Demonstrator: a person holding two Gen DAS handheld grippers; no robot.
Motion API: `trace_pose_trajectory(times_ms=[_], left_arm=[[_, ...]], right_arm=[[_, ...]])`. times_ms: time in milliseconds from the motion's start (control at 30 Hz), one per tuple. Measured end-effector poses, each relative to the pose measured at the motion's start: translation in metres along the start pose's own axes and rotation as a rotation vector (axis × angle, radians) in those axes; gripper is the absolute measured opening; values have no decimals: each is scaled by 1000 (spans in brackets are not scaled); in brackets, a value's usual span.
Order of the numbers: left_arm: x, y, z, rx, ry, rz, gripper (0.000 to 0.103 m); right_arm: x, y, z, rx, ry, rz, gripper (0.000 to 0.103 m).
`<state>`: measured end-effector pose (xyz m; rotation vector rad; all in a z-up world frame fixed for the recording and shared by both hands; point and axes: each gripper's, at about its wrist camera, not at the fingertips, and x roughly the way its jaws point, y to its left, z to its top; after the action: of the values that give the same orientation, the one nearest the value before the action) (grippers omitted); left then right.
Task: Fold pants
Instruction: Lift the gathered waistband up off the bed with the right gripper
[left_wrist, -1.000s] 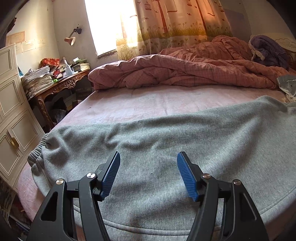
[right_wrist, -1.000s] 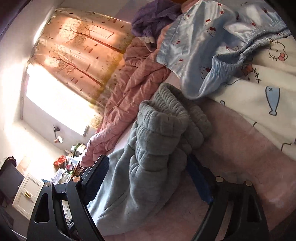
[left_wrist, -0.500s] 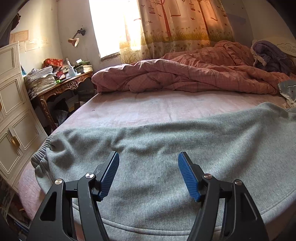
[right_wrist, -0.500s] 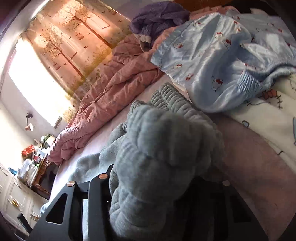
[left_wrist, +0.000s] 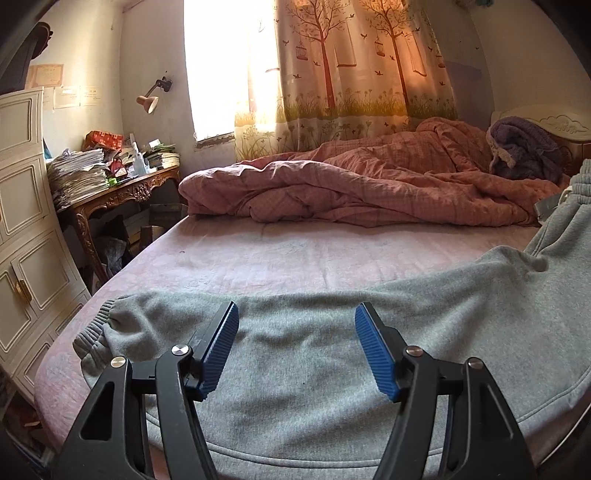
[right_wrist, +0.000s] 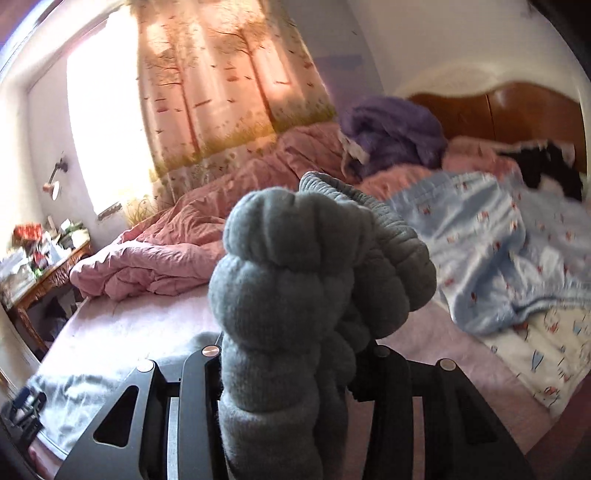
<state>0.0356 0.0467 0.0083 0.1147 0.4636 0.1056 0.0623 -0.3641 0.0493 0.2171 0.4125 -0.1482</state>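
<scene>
The right gripper (right_wrist: 291, 373) has just clenched its jaws on the bunched waistband of the grey pants (left_wrist: 332, 354) spread across the bed (left_wrist: 295, 258), while the left gripper (left_wrist: 295, 350) hovers with jaws released above the leg, so next that waistband likely needs carrying over toward the cuffs.

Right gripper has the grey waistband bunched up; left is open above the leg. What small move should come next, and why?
Probably carry the right gripper, shut on the bunched waistband, across toward the cuff. The grey pants lie stretched along the bed with that end lifted, so laying it over makes the fold. The left gripper hangs open, holding nothing.
</scene>
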Motion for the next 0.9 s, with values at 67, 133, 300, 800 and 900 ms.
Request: trace_pose_trajectory(times_ms=[67,133,300,800,900], left_arm=[[-4,-5,2,22,-23,14,64],[-7,-10,2,47,-42,31,64],[-6,-16,0,46,-44,25,64],[-2,-4,-5,-4,-18,31,64],[0,-3,-5,-16,-12,27,64]], right_arm=[[-7,18,-1,-52,-22,-15,42],[-10,33,-5,-104,-37,-35,42],[-12,69,-15,-219,-39,-60,42],[12,125,-43,-171,177,245,44],[24,132,-53,-189,229,277,47]])
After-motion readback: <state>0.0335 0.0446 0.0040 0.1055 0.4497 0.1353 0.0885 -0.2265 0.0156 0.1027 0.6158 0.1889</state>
